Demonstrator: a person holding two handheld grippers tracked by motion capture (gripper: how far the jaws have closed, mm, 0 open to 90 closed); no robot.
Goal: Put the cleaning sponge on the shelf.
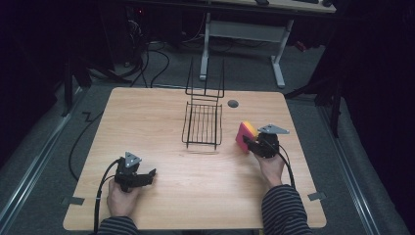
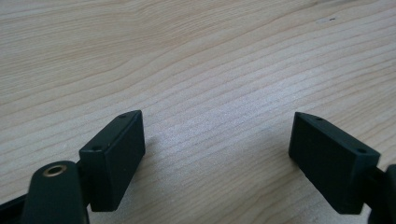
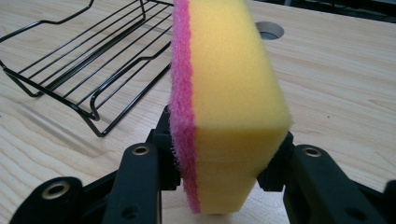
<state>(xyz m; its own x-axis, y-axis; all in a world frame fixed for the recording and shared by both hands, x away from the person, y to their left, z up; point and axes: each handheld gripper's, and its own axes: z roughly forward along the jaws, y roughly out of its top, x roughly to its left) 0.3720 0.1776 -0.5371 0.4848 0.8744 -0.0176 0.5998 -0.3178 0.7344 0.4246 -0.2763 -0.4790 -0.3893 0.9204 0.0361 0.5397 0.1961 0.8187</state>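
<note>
Pinching the sponge (image 3: 224, 102) on edge, my right hand-held gripper (image 1: 255, 144) had its jaws pressed into the foam low down, so most of the block stood tall and unsupported above them, pink scrub face to one side, yellow foam to the other. I judged the grip shallow: soft foam could squirm or tip out if I swung quickly. The wire rack (image 1: 202, 125) sat just beyond and to the left of that hand-held gripper, and its raised rim looked likely to catch the sponge's bottom edge on a low approach. My left hand-held gripper (image 2: 217, 158) rested with jaws spread, holding nothing, over bare table (image 2: 196, 60), well apart from the rack.
</note>
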